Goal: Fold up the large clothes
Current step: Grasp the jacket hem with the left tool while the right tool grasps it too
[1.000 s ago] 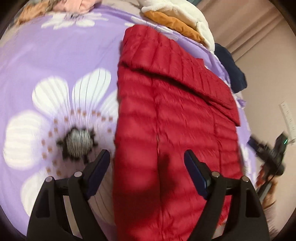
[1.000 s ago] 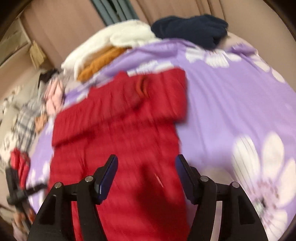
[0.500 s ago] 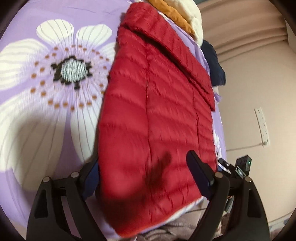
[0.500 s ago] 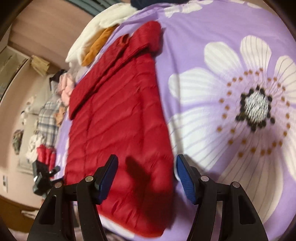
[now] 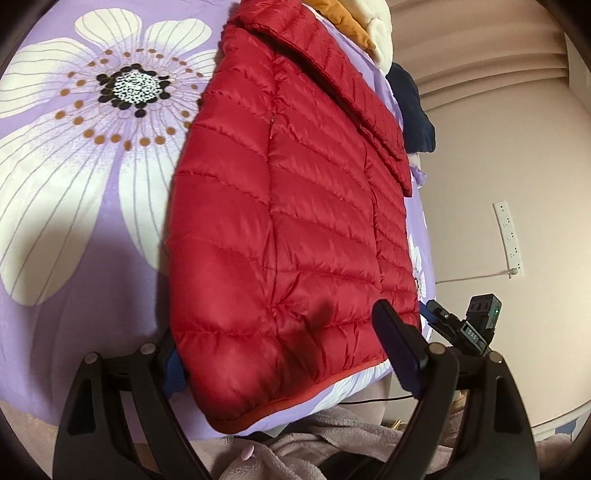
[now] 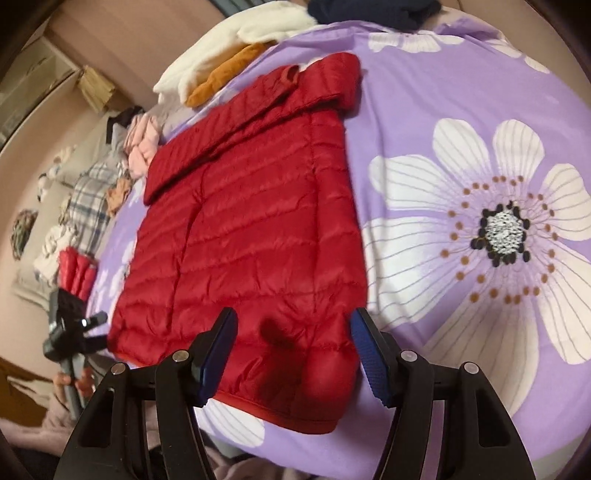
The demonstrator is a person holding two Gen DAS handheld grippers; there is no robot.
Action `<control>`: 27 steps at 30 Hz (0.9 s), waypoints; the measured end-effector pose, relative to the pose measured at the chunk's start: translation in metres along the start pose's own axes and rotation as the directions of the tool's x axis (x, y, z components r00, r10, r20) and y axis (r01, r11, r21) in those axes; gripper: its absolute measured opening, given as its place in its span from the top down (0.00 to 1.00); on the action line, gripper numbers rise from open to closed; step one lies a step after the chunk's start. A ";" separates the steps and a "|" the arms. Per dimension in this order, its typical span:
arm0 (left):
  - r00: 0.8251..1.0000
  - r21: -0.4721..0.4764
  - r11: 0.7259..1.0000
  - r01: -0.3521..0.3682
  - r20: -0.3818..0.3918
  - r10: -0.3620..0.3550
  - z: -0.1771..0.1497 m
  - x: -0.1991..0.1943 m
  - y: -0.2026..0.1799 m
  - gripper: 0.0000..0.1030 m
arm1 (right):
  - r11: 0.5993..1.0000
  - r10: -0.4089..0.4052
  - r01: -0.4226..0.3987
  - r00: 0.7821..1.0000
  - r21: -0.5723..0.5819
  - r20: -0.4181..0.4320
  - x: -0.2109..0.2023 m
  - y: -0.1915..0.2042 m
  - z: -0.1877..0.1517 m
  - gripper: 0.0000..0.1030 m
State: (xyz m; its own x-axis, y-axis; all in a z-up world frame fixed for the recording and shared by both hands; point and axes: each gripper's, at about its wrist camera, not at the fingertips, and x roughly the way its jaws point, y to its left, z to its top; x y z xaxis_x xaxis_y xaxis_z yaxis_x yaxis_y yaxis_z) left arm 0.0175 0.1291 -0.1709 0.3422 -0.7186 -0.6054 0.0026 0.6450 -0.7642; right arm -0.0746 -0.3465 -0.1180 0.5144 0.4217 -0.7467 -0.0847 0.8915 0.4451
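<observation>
A red quilted jacket [image 5: 295, 206] lies flat on a purple flowered bedsheet [image 5: 74, 221], with a sleeve folded across its far end. My left gripper [image 5: 286, 354] stands open astride the jacket's near left hem corner. Its left finger [image 5: 173, 365] is partly hidden behind the jacket edge, and its right finger [image 5: 397, 345] hovers over the quilting. In the right wrist view the jacket [image 6: 251, 236] fills the middle. My right gripper [image 6: 293, 358] is open over the near right hem corner, nothing pinched. Each gripper shows in the other's view: the right gripper [image 5: 465, 325] and the left gripper [image 6: 70, 328].
White and orange garments [image 6: 229, 62] and a navy one [image 6: 373, 11] are piled at the bed's far end. Pink and plaid clothes [image 6: 110, 173] lie along the left side. A power strip [image 5: 509, 240] hangs on the wall. Grey-pink fleece [image 5: 314, 443] lies below the near bed edge.
Both grippers have dropped and drawn back toward the jacket's near hem; its two hem corners now sit between the jaws. The left jaws stand slightly wider.
</observation>
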 end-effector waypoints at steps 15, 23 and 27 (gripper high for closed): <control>0.999 0.009 1.000 0.027 -0.041 -0.027 -0.005 0.003 0.002 0.16 | 0.991 0.102 -0.097 0.994 0.089 -0.050 -0.005 -0.025 -0.024 0.37; 0.998 -0.016 0.998 0.056 -0.027 -0.057 0.000 0.002 0.008 0.16 | 0.955 0.217 -0.219 0.976 0.202 0.033 0.006 -0.044 -0.022 0.37; 0.997 -0.024 0.997 0.073 -0.016 -0.073 0.011 0.012 0.003 0.16 | 0.932 0.298 -0.301 0.953 0.201 0.046 0.019 -0.031 -0.015 0.37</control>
State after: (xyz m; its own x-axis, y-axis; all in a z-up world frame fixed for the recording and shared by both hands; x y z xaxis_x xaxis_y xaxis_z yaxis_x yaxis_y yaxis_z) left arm 0.0318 0.1248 -0.1778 0.3256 -0.7681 -0.5514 0.0049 0.5845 -0.8114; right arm -0.0745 -0.3635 -0.1532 0.5042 0.6605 -0.5563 -0.0622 0.6703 0.7395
